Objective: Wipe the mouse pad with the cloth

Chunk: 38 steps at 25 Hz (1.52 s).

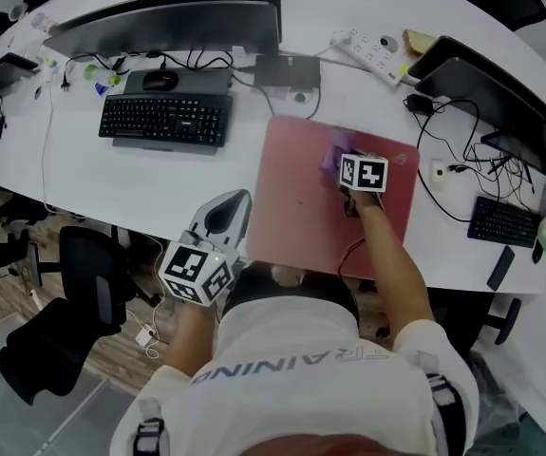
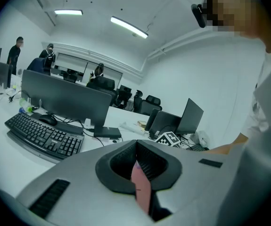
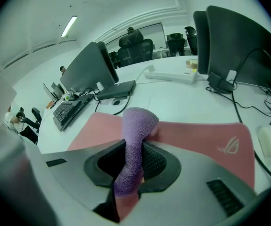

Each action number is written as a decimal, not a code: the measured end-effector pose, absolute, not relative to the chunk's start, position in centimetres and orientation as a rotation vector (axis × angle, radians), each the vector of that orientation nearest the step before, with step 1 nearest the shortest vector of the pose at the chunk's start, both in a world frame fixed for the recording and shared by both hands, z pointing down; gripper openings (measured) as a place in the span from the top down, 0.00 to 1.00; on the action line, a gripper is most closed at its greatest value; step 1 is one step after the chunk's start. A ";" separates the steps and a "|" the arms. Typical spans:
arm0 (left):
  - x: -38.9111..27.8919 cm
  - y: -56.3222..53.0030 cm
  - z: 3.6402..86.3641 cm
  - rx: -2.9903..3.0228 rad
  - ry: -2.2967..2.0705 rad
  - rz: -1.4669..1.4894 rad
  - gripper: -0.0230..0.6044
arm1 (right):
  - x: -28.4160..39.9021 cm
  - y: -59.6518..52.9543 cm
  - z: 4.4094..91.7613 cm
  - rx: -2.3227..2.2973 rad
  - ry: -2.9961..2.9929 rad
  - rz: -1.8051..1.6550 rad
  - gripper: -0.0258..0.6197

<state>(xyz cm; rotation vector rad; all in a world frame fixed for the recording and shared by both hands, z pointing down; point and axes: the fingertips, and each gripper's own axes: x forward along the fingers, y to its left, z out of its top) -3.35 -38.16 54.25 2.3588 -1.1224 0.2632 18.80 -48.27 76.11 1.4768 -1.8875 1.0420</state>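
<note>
Clamping the purple cloth (image 3: 136,126) between its jaws, the right claw (image 3: 134,149) is held over the far part of the pink mouse pad (image 1: 296,207), which is laid flat on the white table (image 1: 159,174). The left claw (image 2: 136,147) is seen closed and empty, just beside the pad's left edge.

Head view: high above desk (image 1: 159,180), looking steeply down, wide coverage, farthest of three.
Left gripper view: low at desk's near edge, facing across toward keyboard (image 2: 43,134) and monitor (image 2: 64,100), near level with desktop.
Right gripper view: close over mouse pad (image 3: 196,140), facing desk's back edge.
All three share keyboard and monitor.
</note>
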 end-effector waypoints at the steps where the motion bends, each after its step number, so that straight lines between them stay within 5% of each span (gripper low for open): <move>1: -2.4 -38.0 54.2 2.362 -1.120 0.265 0.91 | 20.1 -48.0 76.1 1.485 -1.882 1.042 0.81; 23: 8.9 -33.5 51.9 2.405 -1.151 0.291 0.91 | 42.1 -41.5 75.9 1.675 -1.718 0.992 0.81; 29: 6.8 -33.6 50.7 2.432 -1.171 0.247 0.91 | 39.3 -39.5 69.3 1.775 -1.909 0.948 0.81; 38: -0.4 -33.6 49.0 2.468 -1.140 0.195 0.91 | 24.6 -37.6 57.7 1.767 -2.244 0.815 0.81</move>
